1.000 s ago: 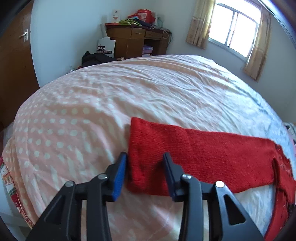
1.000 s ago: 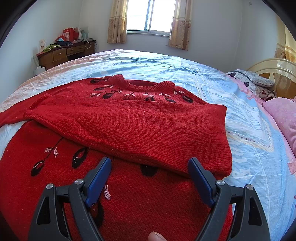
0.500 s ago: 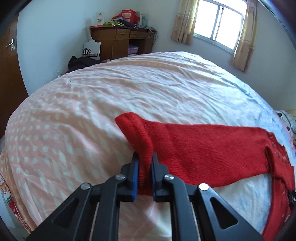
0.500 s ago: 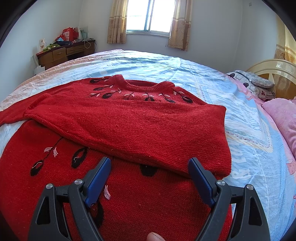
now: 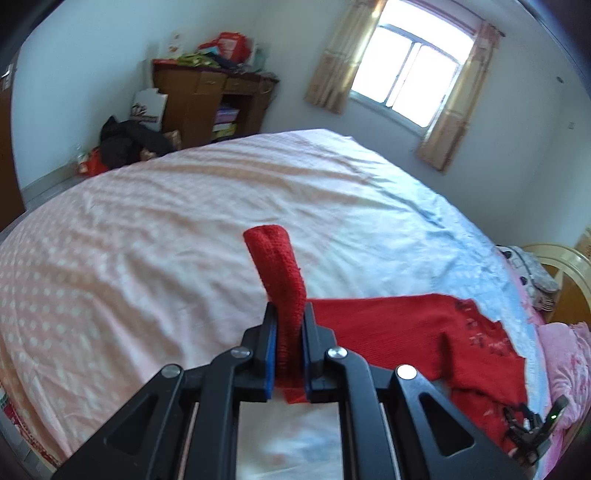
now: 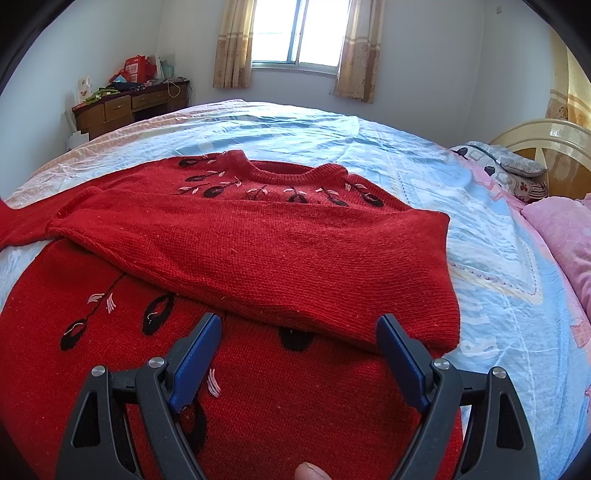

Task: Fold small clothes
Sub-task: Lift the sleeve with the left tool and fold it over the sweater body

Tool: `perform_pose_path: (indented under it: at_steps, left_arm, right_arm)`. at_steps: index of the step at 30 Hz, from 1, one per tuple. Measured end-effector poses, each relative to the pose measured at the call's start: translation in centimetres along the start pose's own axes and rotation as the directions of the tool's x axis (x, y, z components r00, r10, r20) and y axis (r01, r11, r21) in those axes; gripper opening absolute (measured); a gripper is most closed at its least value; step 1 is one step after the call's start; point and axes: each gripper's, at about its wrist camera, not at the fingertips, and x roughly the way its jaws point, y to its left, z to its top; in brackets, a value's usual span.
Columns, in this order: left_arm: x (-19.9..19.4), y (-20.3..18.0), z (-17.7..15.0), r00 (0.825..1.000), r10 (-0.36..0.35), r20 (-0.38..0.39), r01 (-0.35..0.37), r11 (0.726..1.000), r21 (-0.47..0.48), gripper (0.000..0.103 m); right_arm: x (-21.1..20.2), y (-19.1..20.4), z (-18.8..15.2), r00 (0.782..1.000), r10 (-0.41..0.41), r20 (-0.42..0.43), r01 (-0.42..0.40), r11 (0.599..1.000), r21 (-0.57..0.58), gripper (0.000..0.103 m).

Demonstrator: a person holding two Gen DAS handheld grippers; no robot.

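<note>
A red knitted sweater with dark embroidered flowers lies on the bed, one sleeve folded across its chest. My left gripper is shut on the cuff end of the other sleeve, which stands up between the blue pads, lifted off the bedcover. The rest of that sleeve trails right toward the sweater body. My right gripper hangs open over the sweater's lower front, nothing between its fingers. It also shows small at the lower right of the left wrist view as the right gripper.
The bed has a pink dotted cover on the left and a blue sheet on the right. Pink pillows and a headboard are far right. A cluttered wooden desk stands by the wall under a window.
My left gripper closed on the sleeve cuff, then rose and carried it up off the bed, so the cuff now stands upright. The right gripper kept still and open.
</note>
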Motion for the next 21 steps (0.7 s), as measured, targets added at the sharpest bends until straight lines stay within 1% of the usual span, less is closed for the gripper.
perform_pose_path:
  at_steps: [2,4,9,15,21]
  left_arm:
    - [-0.2,-1.5,0.5,1.0,-0.019,0.006,0.019,1.0,0.014,0.011]
    - [-0.5,-2.8,1.0,0.998,-0.056,0.002,0.056,0.998,0.012,0.011]
    - [-0.9,-6.1,2.0,0.992,-0.126,0.003,0.126,0.992,0.028,0.011]
    - [-1.4,-10.4,3.1,0.983,-0.183,0.014,0.182,0.981,0.064,0.011]
    - [-1.8,-14.9,3.7,0.97,-0.242,0.017,0.239,0.965,0.11,0.011]
  right_arm:
    - [-0.2,0.0,0.0,1.0,0.003,0.006,-0.003,1.0,0.0,0.086]
    - [-0.6,-0.1,0.1,1.0,0.012,0.018,-0.012,1.0,0.004,0.086]
    - [-2.0,-1.0,0.1,0.996,0.015,0.084,-0.018,0.999,0.044,0.086]
    - [-2.7,-2.2,0.4,0.991,-0.028,0.132,0.018,0.997,0.079,0.086]
    - [-3.5,-3.8,0.7,0.981,-0.07,0.182,0.045,0.989,0.139,0.086]
